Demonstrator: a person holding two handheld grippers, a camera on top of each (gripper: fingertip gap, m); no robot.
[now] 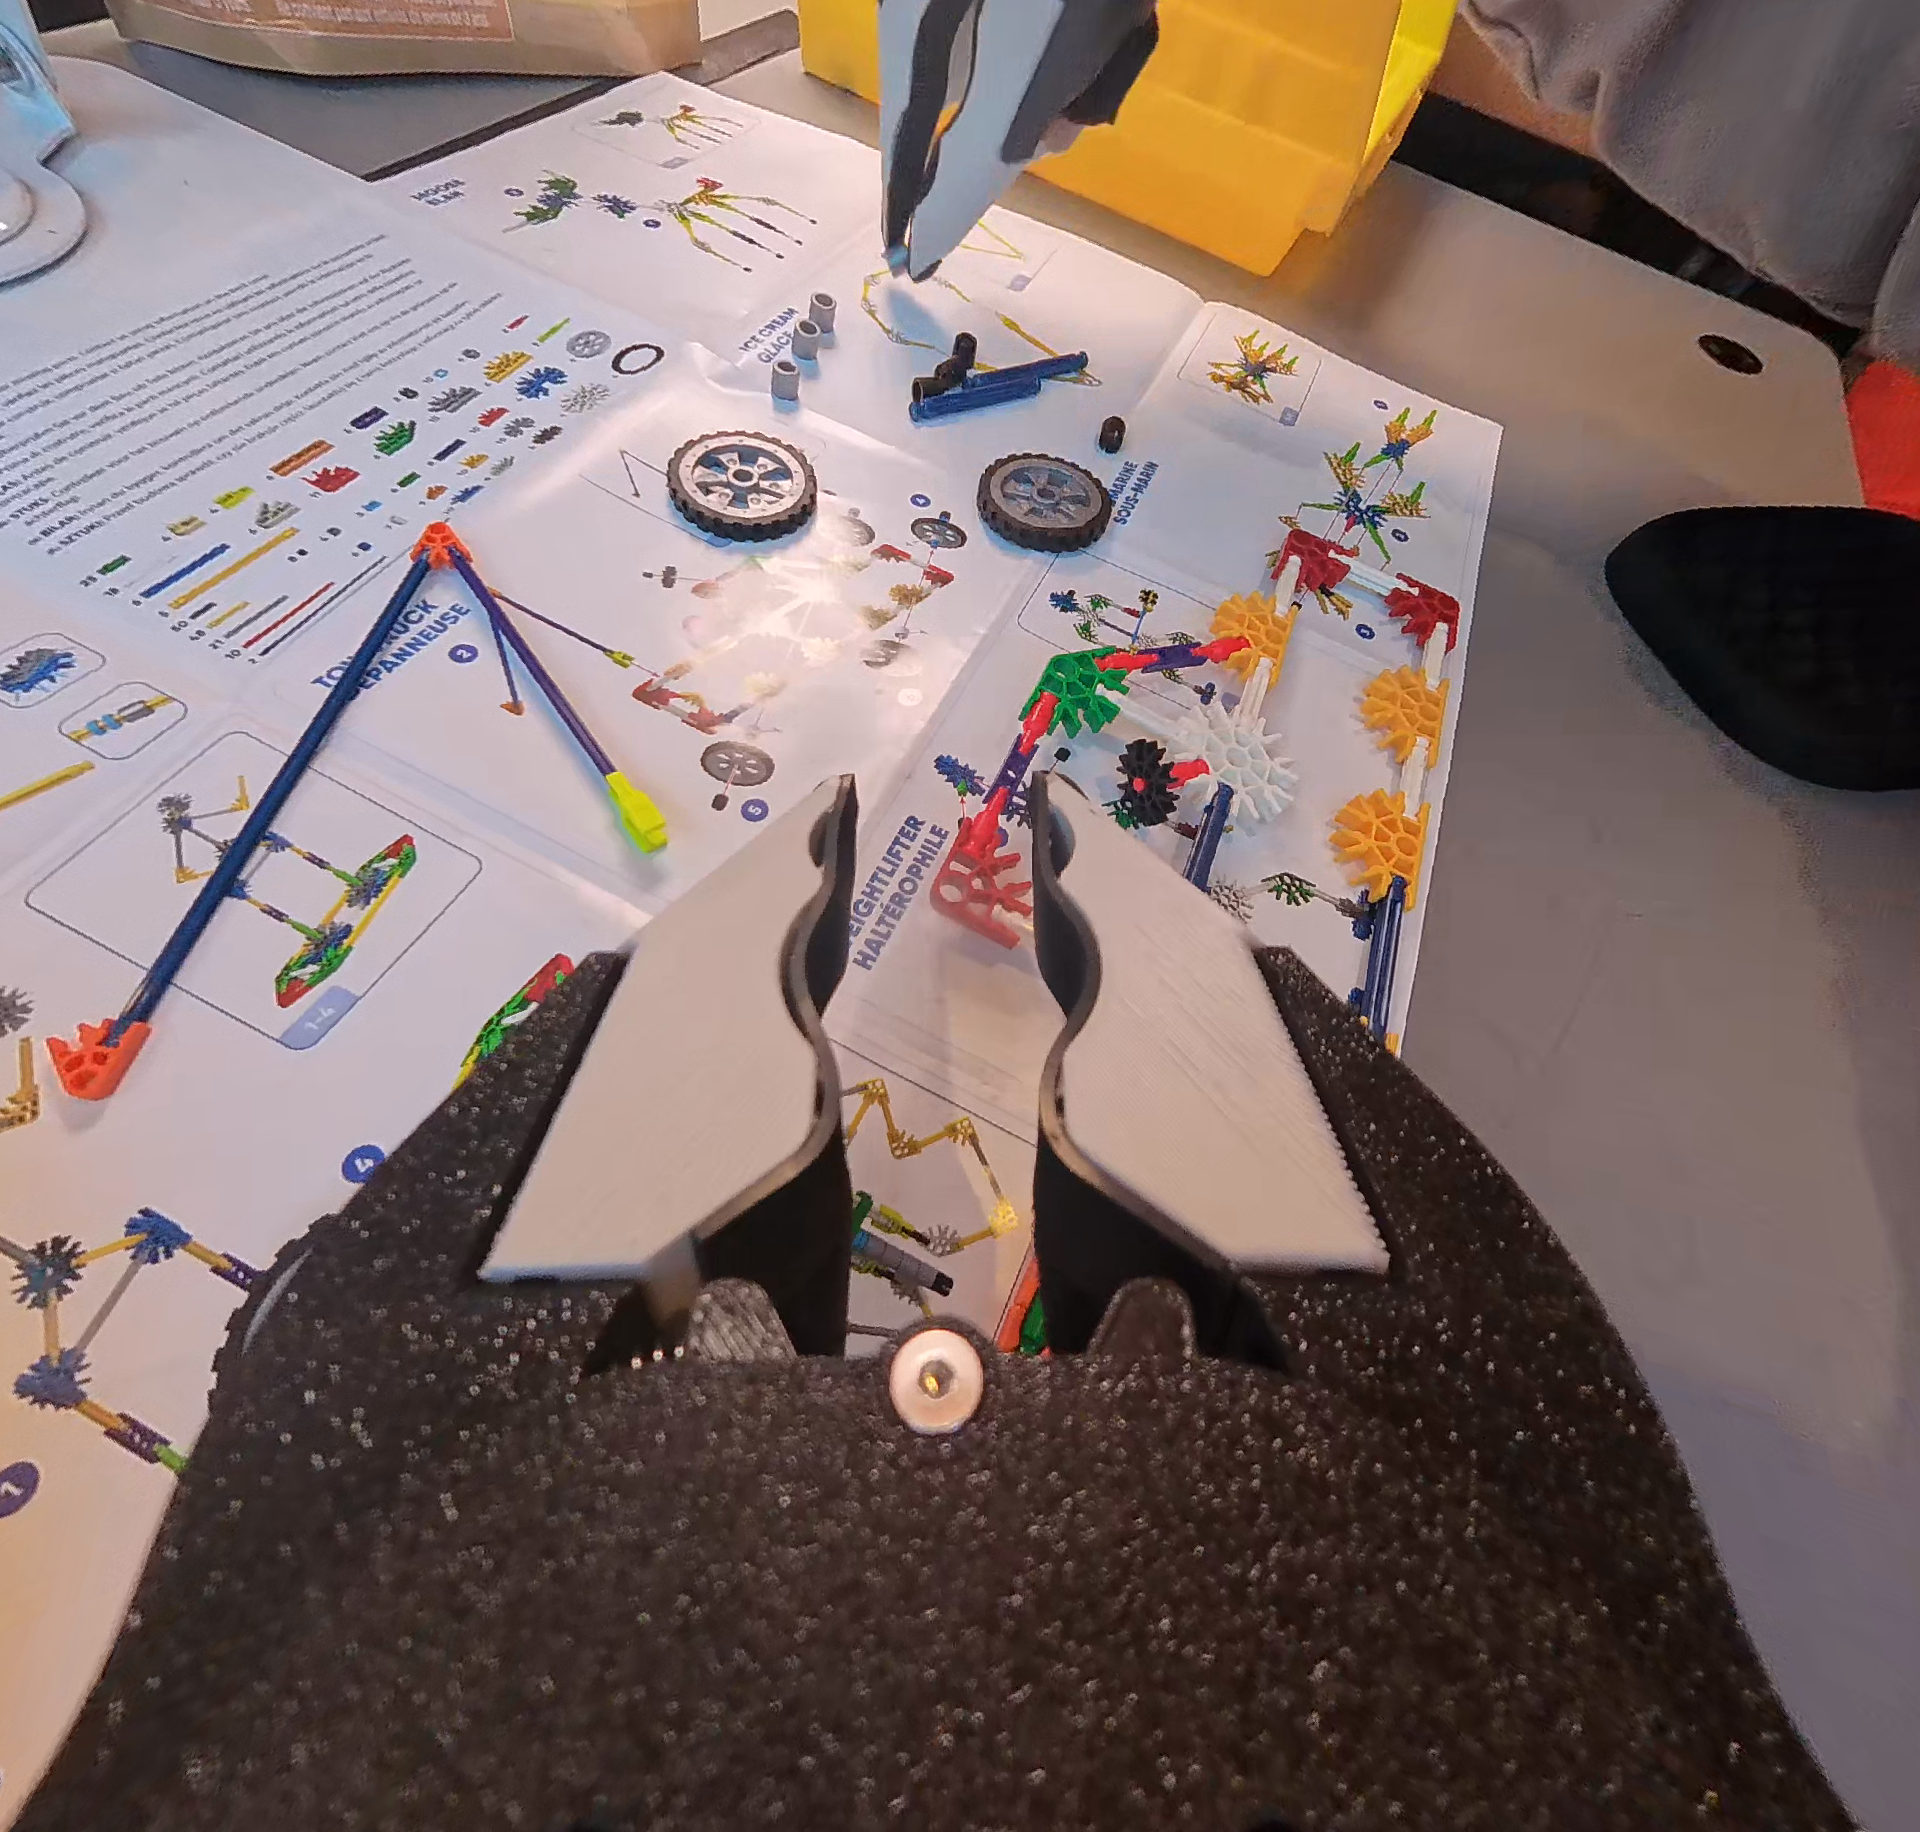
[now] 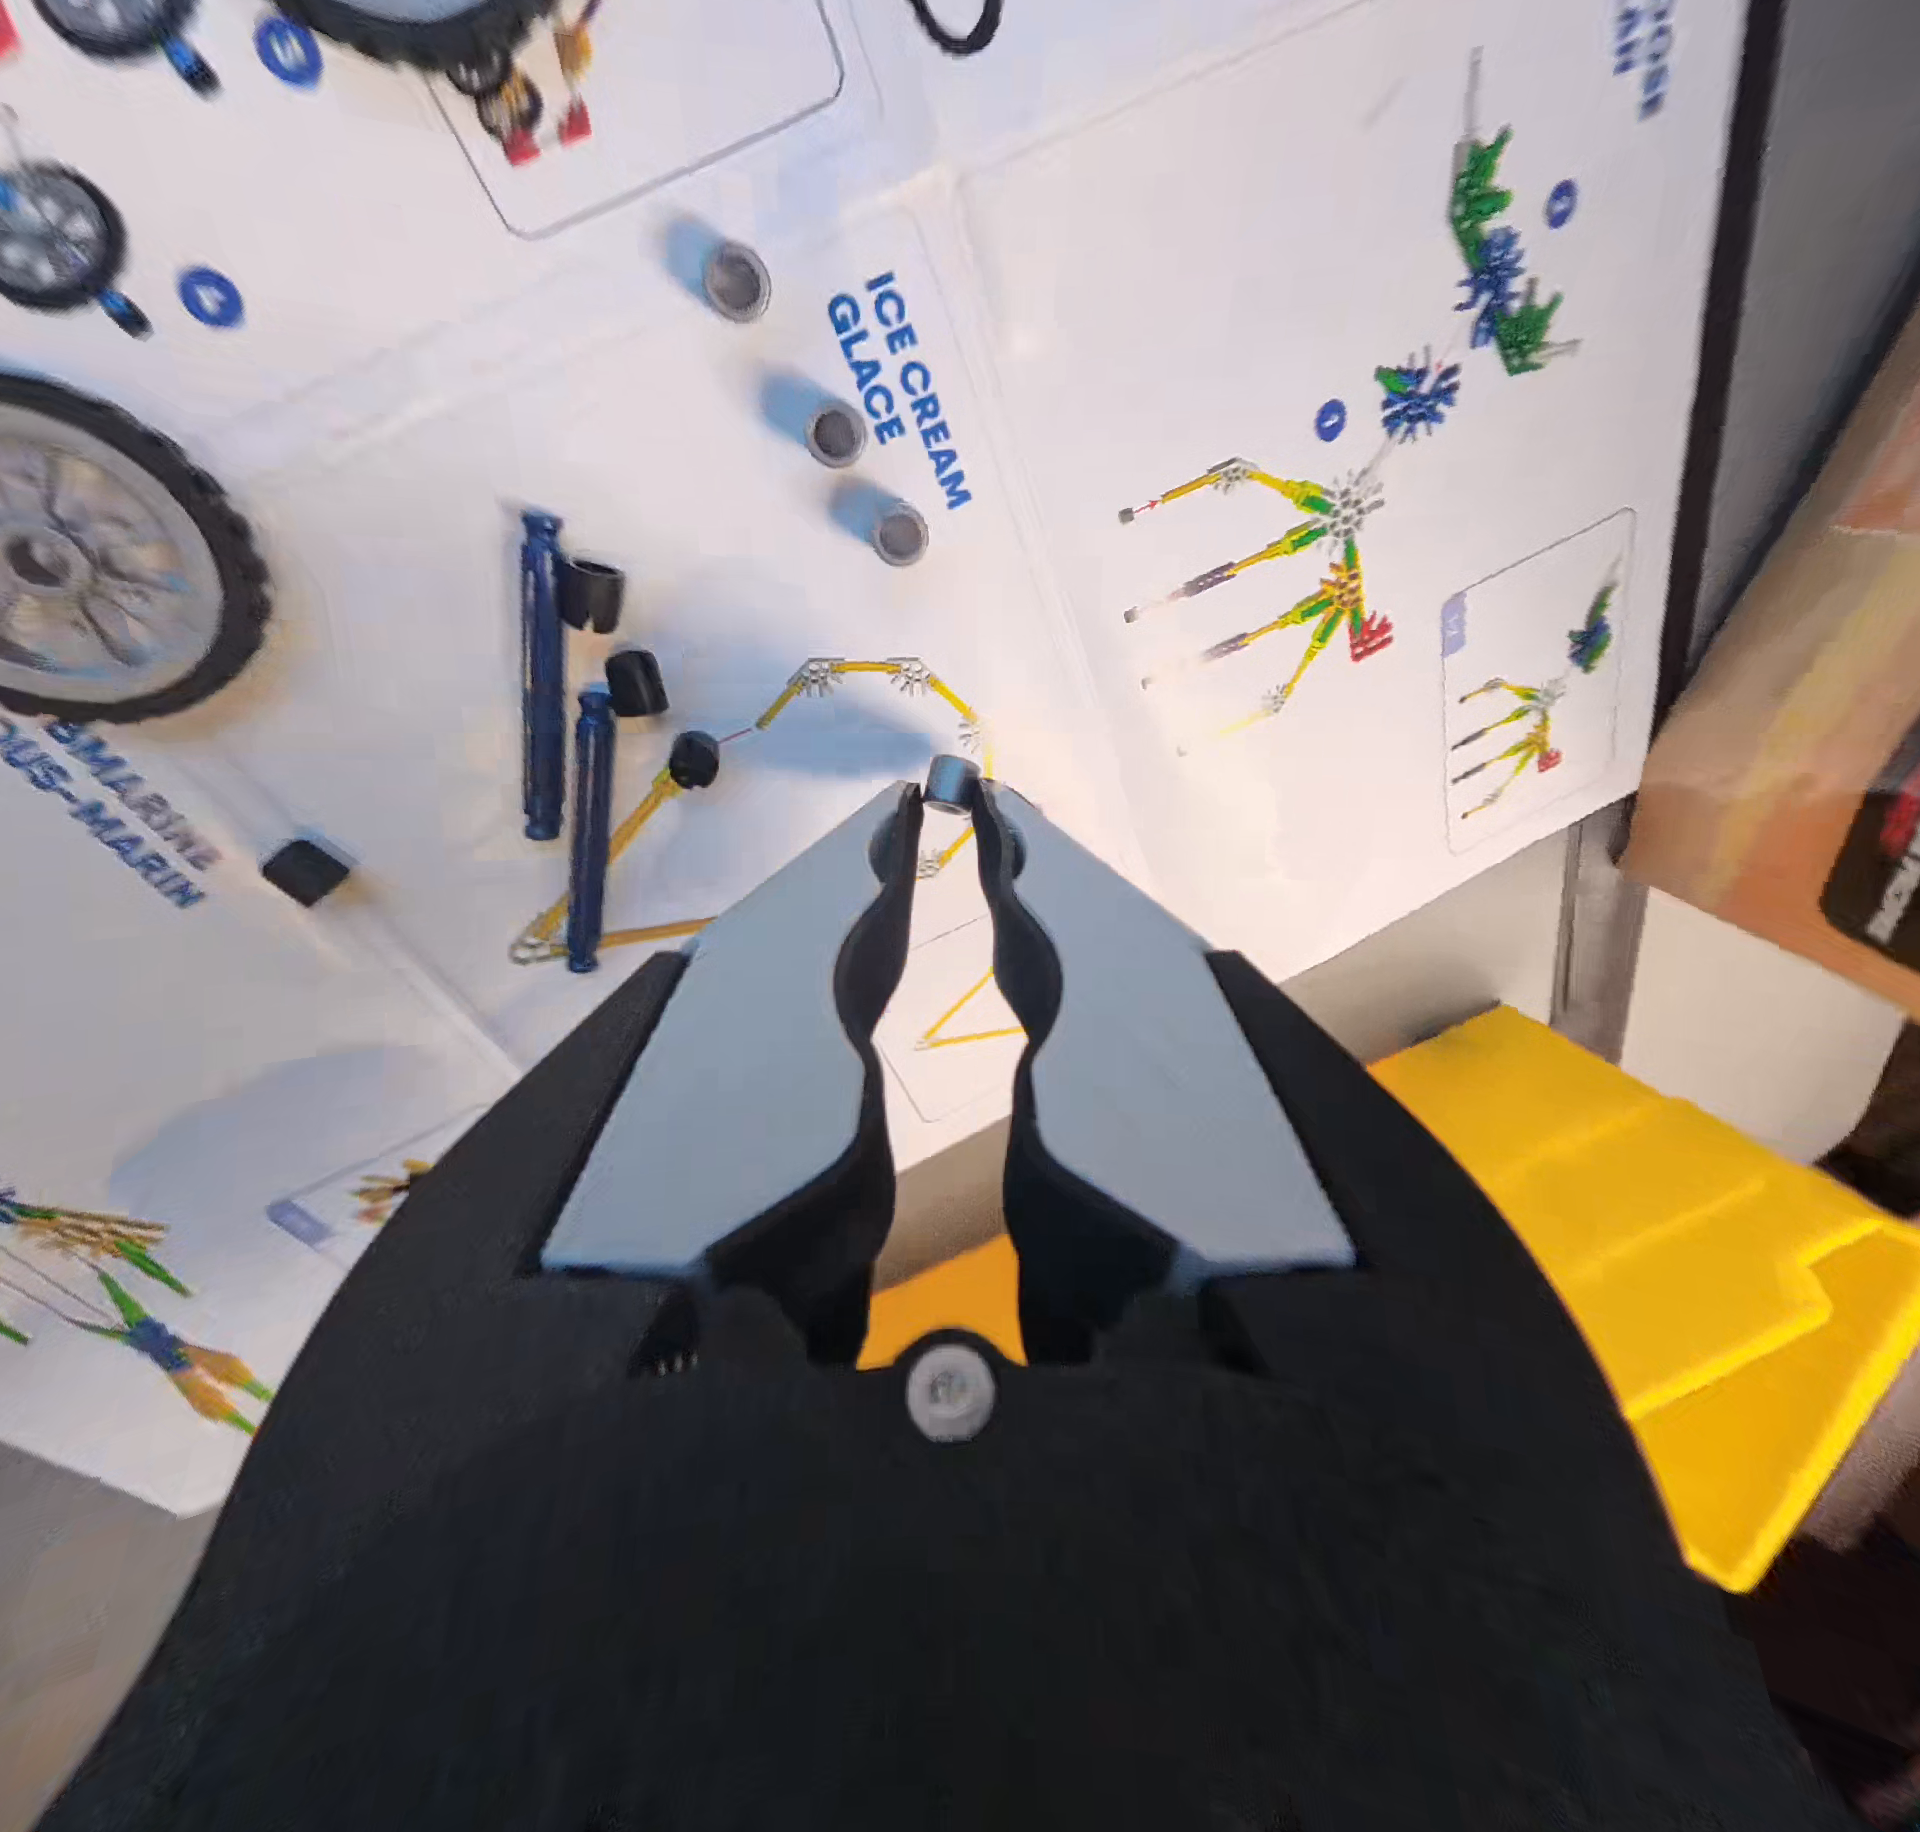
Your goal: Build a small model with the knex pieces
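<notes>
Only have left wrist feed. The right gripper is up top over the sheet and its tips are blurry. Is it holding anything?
Observer: Yes. The right wrist view shows the right gripper shut on a small grey sleeve, pinched at the very tips.
Operator: Touching the paper?
Observer: It looks lifted. Its shadow falls apart from the tips on the instruction sheet.
Operator: What's under its body?
Observer: The yellow bin, just off the sheet's edge.

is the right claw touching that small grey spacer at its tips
Touching. The right wrist view shows the right claw with both fingertips pressed on the small grey spacer, no gap on either side, holding it above the instruction sheet.
</notes>
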